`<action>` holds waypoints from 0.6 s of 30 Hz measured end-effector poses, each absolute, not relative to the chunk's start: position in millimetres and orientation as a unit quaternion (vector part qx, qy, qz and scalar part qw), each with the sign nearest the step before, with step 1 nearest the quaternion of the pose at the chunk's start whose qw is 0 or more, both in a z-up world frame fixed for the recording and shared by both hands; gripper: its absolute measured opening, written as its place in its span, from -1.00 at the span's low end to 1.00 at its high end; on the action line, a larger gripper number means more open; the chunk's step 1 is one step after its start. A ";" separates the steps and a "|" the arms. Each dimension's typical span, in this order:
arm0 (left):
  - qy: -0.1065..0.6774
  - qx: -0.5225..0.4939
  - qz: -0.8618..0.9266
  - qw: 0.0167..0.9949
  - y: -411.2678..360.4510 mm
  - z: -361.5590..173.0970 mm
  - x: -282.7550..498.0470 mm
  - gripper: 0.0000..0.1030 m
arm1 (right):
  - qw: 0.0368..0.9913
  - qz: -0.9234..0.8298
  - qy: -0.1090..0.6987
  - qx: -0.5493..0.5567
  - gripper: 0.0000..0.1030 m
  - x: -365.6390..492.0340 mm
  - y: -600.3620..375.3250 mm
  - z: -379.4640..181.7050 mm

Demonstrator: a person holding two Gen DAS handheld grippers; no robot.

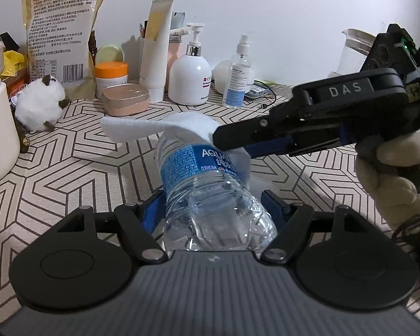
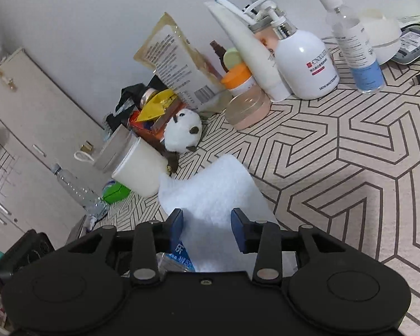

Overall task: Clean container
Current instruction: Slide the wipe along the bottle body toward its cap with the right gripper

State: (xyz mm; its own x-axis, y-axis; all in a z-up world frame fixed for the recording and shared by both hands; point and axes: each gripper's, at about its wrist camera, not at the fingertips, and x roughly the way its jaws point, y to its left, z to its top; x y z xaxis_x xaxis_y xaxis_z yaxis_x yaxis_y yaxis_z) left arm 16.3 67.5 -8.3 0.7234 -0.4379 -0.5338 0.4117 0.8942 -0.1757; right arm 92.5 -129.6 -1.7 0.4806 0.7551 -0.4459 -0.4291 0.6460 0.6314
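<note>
So the patterned tabletop (image 1: 70, 168) is crowded along the back wall with toiletries, and over the clear part of it a plastic water bottle (image 1: 210, 184) is held out on its side, base end clamped between the blue pads of the left gripper (image 1: 218, 210). A white cloth (image 1: 182, 128) is draped over the bottle's far end and down the label. The right gripper (image 1: 224, 142), held in a gloved hand (image 1: 389, 173), is laid against the cloth, but its jaws look parted, with the cloth sitting loose between them, not pinched. Looks like the wiping step is in hand; next, the cloth probably needs to be re-gripped and dragged along the bottle while it's kept steady. Only the left wrist view shows the bottle's grip and the cloth's drape. Only the right wrist view shows the gap between the right pads (image 2: 176, 224), plus a second bottle (image 2: 78, 190) down by the cabinet (image 2: 28, 117).
</note>
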 end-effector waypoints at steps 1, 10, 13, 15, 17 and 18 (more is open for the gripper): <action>0.293 -0.022 -0.229 0.928 67.4 -8.3 16.2 0.42 | 0.834 0.354 0.361 0.221 -0.09 91.7 -129.2 -1.1; 0.293 -0.022 -0.231 0.927 68.0 -8.5 15.1 0.42 | 0.871 0.346 0.316 0.148 0.18 83.8 -108.4 5.8; 0.294 -0.023 -0.231 0.927 68.4 -8.5 14.9 0.43 | 0.874 0.347 0.313 0.133 0.20 81.7 -105.5 8.3; 0.295 -0.023 -0.231 0.927 68.4 -8.5 14.8 0.42 | 0.875 0.349 0.313 0.122 0.19 79.6 -103.1 10.3; 0.295 -0.022 -0.231 0.927 68.4 -8.7 14.6 0.42 | 0.878 0.347 0.311 0.108 0.11 77.1 -101.7 12.6; 0.295 -0.022 -0.232 0.927 69.3 -9.1 14.6 0.42 | 0.879 0.346 0.312 0.106 0.10 76.3 -102.0 13.2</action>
